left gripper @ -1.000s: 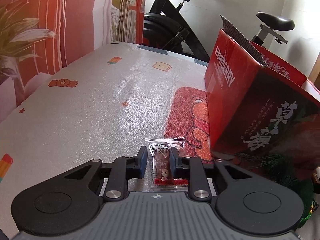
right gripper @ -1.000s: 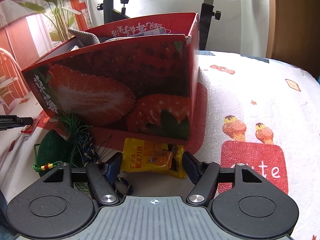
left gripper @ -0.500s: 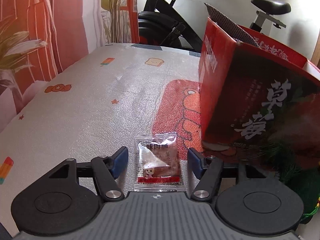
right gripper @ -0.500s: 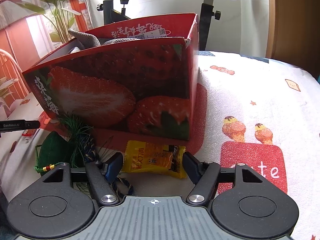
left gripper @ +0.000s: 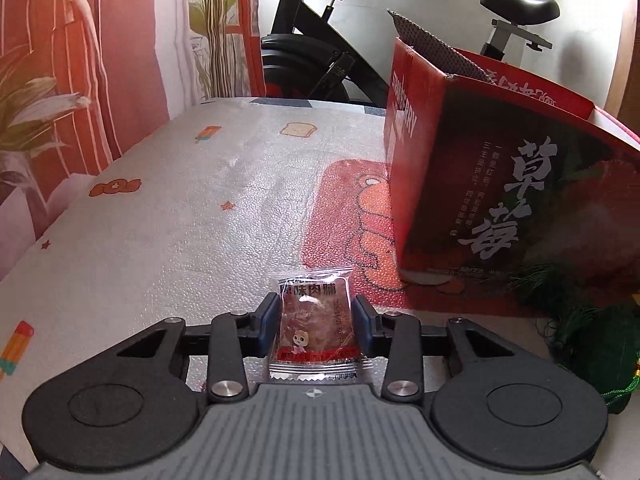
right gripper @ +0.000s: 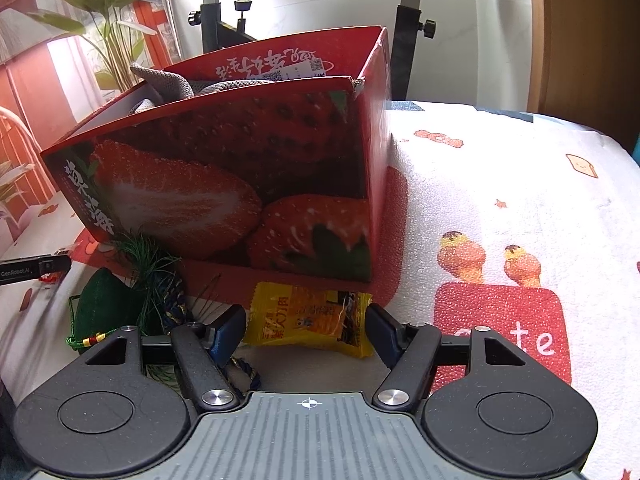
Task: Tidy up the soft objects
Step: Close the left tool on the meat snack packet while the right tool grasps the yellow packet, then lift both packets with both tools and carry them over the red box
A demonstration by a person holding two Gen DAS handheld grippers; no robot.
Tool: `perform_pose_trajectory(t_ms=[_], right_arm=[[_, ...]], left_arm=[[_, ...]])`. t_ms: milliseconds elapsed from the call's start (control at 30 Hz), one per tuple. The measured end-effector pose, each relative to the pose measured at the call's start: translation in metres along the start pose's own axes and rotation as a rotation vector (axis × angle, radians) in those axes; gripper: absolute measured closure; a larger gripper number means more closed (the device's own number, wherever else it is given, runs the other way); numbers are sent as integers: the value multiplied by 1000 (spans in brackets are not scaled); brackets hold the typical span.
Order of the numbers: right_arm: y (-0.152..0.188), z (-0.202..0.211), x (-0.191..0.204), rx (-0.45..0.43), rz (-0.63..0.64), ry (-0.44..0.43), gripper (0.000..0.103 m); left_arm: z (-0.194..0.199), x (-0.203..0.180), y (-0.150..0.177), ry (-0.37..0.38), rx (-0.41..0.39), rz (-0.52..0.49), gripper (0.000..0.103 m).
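Left hand-held gripper (left gripper: 316,322): we find it clenched on the clear meat-snack packet (left gripper: 314,322), long axis pointing away, left of the strawberry box (left gripper: 500,200). Right hand-held gripper (right gripper: 306,330): released, straddling the yellow snack packet (right gripper: 308,322) lying crosswise.

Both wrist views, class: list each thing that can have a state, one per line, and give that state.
Left gripper: fingers closed on the clear snack packet.
Clear snack packet: gripped at its sides, upright between the fingers.
Right gripper: open, fingers either side of the yellow snack packet.
Yellow snack packet: lying on the table, not gripped.
Strawberry box: open-topped, grey cloth inside.
Green tasselled sachet: lying on the table beside the box.
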State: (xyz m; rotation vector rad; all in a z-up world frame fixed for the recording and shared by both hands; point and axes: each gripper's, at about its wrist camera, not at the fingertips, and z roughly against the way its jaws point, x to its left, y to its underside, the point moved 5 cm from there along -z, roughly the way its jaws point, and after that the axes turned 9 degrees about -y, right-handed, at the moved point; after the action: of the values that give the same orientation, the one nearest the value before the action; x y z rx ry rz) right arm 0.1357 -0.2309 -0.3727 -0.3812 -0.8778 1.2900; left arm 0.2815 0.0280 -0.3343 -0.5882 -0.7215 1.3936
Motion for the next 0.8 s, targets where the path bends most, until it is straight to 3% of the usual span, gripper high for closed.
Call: perform_pose_trajectory(t_ms=[433,533,700,800], right_arm=[[3,-6,-1,1,25,34,32],[3,-7,2,7,63,62,56],[4,-8,8,12,95,55,62],[5,-5,13,-5,107,51,75]], left_arm=[[32,-6,-11,86,-57,17,61],[38,-9,-14,101,-70,22,61],[47,-10,-18,115,-90,25,61],[52,-10,-19,122,-100,26,61]])
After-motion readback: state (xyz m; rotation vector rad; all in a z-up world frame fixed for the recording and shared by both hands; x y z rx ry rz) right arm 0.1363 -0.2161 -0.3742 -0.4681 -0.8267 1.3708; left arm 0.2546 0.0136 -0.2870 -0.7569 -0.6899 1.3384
